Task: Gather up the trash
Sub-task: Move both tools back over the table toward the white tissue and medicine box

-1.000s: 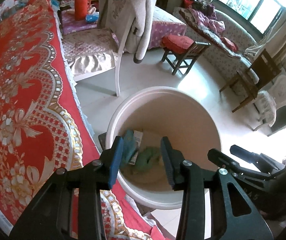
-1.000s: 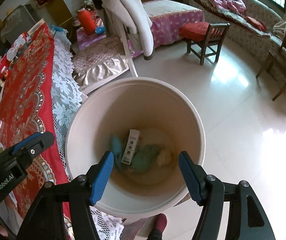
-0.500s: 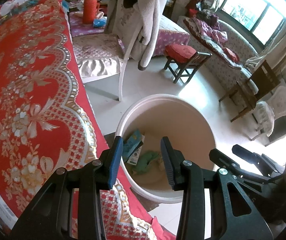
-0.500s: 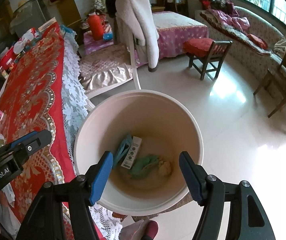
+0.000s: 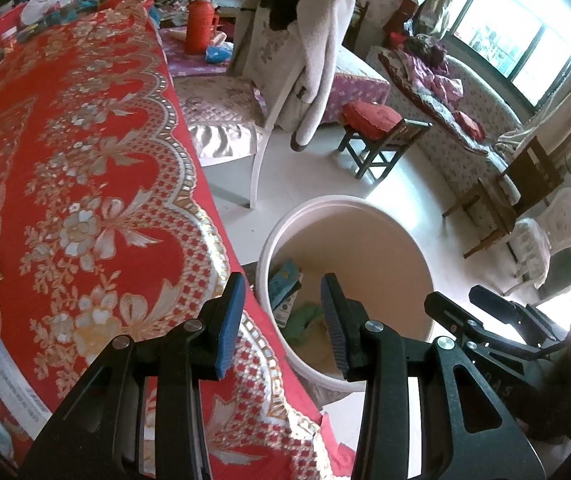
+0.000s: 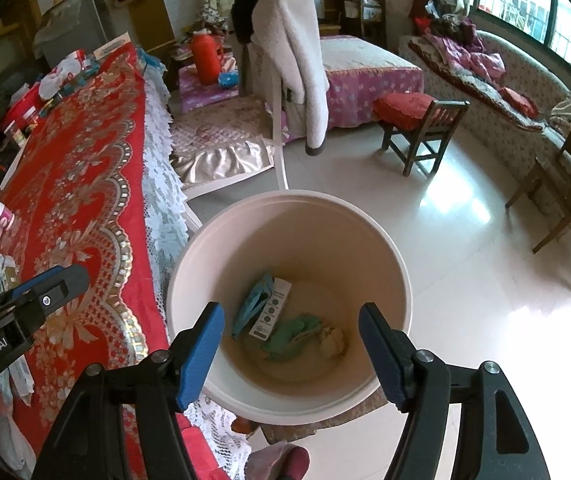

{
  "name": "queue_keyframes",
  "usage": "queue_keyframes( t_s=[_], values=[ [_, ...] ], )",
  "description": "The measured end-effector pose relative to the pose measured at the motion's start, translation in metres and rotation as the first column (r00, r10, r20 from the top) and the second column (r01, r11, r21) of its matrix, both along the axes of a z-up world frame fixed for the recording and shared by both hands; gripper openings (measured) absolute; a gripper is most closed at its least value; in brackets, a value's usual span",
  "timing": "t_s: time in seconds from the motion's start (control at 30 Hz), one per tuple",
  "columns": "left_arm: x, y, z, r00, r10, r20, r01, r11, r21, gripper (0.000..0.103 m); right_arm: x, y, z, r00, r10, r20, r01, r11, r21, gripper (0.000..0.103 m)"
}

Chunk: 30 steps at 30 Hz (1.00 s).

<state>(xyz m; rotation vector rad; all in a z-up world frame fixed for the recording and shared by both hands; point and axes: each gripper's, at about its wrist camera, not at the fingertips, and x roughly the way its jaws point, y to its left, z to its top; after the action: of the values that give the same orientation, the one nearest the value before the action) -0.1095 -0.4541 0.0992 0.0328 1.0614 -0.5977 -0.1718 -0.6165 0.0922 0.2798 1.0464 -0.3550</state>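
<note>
round cream plastic bin point(image 6: 389, 248) with trash below right claw point(image 6: 289, 340) | right claw spread wide, empty | left claw point(image 5: 281, 320) half spread, empty, over bin edge beside red counter point(image 5: 85, 160)

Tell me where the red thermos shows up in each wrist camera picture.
Left wrist: the red thermos stands top centre-left, beyond the red tablecloth.
Right wrist: the thermos is upper left of centre.
Shared landmark: the white coat draped on the chair just right of it.

The left hand-held gripper point(image 6: 25, 304) bears white lettering on its black body, cut off at the frame edge: "enRobot.AI".
</note>
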Motion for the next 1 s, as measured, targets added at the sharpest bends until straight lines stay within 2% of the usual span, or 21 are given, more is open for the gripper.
queue_keyframes(
  t_s=[0.4, 0.47, 0.53, 1.0],
  values=[
    [-0.003, 0.049, 0.014, 0.997, 0.071, 0.019, -0.071, 0.997, -0.018, 0.038, 0.01, 0.037, 0.012, 0.997, 0.068, 0.026, -0.067, 0.998, -0.017, 0.071],
    [-0.004, 0.058, 0.016, 0.996, 0.086, 0.021, -0.085, 0.996, -0.024, 0.047, 0.014, 0.044, 0.015, 0.996, 0.084, 0.031, -0.083, 0.996, -0.019, 0.072],
    [-0.004, 0.069, 0.02, 0.994, 0.107, 0.029, -0.106, 0.994, -0.035, 0.049, 0.017, 0.052, 0.017, 0.994, 0.103, 0.036, -0.103, 0.994, -0.023, 0.072],
    [-0.002, 0.146, 0.038, 0.962, 0.256, 0.094, -0.256, 0.967, -0.017, 0.05, 0.052, 0.123, 0.028, 0.964, 0.257, 0.067, -0.255, 0.966, -0.03, 0.074]
  ],
)
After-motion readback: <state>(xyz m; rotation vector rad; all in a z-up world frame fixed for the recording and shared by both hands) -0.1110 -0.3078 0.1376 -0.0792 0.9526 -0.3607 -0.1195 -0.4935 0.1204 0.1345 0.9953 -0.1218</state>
